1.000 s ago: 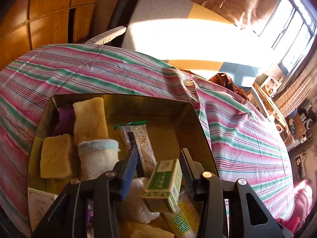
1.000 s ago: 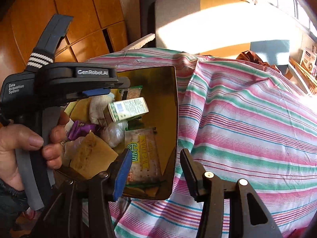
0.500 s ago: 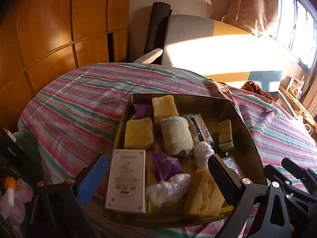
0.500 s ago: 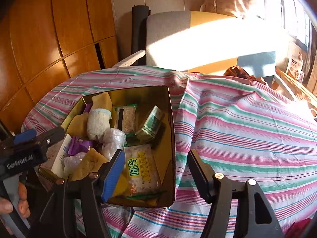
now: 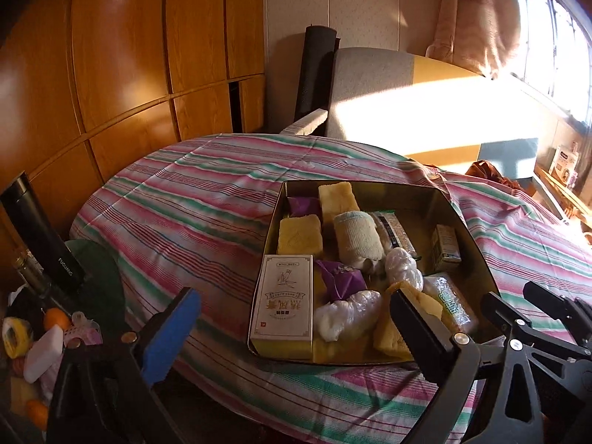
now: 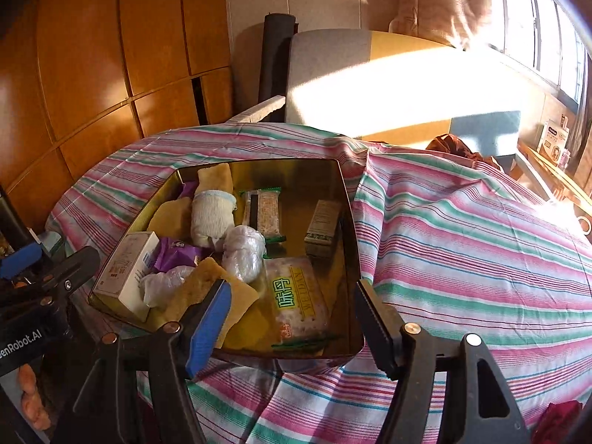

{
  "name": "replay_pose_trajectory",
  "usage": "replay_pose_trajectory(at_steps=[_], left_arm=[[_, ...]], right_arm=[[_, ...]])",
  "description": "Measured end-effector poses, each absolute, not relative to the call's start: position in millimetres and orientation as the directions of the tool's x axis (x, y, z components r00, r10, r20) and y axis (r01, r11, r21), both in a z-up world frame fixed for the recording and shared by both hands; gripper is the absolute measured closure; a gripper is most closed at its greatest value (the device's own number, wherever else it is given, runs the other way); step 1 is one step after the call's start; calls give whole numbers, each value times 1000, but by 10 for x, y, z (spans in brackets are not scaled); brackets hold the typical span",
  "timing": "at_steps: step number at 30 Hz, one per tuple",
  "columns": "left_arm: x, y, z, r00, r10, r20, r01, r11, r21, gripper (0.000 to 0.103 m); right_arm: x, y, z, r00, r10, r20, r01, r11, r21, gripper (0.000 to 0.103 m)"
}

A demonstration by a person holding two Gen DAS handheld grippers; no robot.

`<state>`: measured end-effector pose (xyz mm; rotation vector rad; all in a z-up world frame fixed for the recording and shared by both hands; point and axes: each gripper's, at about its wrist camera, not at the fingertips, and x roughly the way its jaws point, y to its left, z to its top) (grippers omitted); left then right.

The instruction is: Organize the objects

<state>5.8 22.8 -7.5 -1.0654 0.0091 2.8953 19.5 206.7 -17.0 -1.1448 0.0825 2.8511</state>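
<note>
A gold tin tray (image 5: pixel 477 244) sits on the striped tablecloth (image 5: pixel 185 203), packed with things. In it lie a white carton (image 5: pixel 283 301), yellow cakes (image 5: pixel 299 235), a rolled sock (image 5: pixel 357 236), a purple packet (image 5: pixel 340 277) and a small green box (image 5: pixel 446 248) by the right wall. My left gripper (image 5: pixel 292 307) hovers before the tin's near edge, open wide and empty. The right wrist view shows the tin (image 6: pixel 347 222), the green box (image 6: pixel 322 233) and a cracker pack (image 6: pixel 296 296). My right gripper (image 6: pixel 292 290) hangs open over the tin's near right corner, holding nothing.
A black flask (image 5: pixel 40 236) and a heap of small items (image 5: pixel 40 333) stand off the table's left edge. A grey and yellow chair (image 5: pixel 370 92) and wooden cabinets (image 5: pixel 122 55) are behind. Bare striped cloth (image 6: pixel 462 240) stretches right of the tin.
The left gripper let go of the small green box, which now lies in the tin, then opened wide and drew back to the left. The right gripper opened wider and backed off slightly.
</note>
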Motion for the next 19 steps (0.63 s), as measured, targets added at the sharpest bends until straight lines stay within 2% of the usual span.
replay_pose_trajectory(at_steps=[7, 19], left_arm=[[111, 161, -105, -741, 77, -667, -46, -997, -65, 0], [151, 134, -86, -765, 59, -641, -36, -998, -49, 0]], right_arm=[[187, 1984, -116, -731, 83, -677, -97, -995, -18, 34], [182, 1939, -127, -728, 78, -681, -88, -996, -20, 34]])
